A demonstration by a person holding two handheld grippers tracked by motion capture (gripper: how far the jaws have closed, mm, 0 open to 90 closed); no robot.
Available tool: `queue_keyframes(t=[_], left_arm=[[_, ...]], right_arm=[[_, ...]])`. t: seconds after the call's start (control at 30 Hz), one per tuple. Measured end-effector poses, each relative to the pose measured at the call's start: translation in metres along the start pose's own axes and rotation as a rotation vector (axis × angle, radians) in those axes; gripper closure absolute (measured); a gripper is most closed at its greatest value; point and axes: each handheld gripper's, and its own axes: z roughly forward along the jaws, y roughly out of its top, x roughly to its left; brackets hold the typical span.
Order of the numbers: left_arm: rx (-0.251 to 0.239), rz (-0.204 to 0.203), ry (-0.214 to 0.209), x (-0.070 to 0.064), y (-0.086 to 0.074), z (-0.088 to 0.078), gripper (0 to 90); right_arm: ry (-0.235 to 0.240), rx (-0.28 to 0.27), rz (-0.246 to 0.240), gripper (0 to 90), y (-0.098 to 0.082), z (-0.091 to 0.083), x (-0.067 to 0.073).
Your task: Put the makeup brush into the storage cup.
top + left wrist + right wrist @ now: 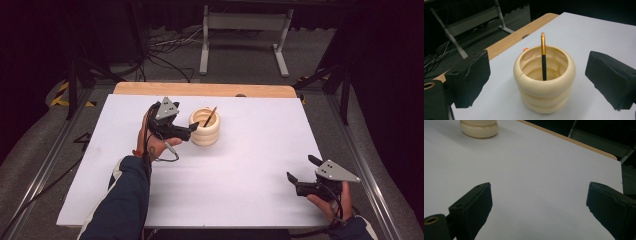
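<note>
Left gripper view, left tongs (537, 80) wide, holding nothing, cream holder (544, 82) (pen (543, 58) inside) between, right tongs (539, 210) wide, empty.

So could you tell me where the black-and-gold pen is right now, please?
The pen stands leaning inside the cream ribbed holder, just right of the left gripper in the high view.
</note>
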Motion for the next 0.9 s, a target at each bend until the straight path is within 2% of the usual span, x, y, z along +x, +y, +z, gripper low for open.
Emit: queue_keyframes(t=[0.1,0.3,0.4,0.63,0.67,0.9], left_arm=[[0.007,0.020,0.008,0.000,0.000,-0.003,6.8],[0.009,0.031,0.009,-0.003,-0.001,-0.010,6.6],[0.014,0.055,0.022,-0.003,-0.001,-0.014,6.6],[0.018,0.057,0.026,-0.003,-0.003,-0.021,6.5],[0.017,0.071,0.032,-0.003,-0.004,-0.024,6.5],[0.010,0.088,0.040,-0.004,-0.012,-0.032,6.1]], right_arm=[[0.001,0.002,-0.002,6.9,0.000,0.000,0.000],[0.000,0.000,-0.001,6.9,0.000,0.000,0.000],[0.000,0.000,-0.002,6.9,0.000,0.000,0.001],[0.002,-0.002,-0.005,6.9,0.001,0.000,0.001],[0.001,-0.002,-0.006,6.9,0.001,0.000,0.001],[0.002,-0.003,-0.005,6.9,0.001,0.000,0.001]])
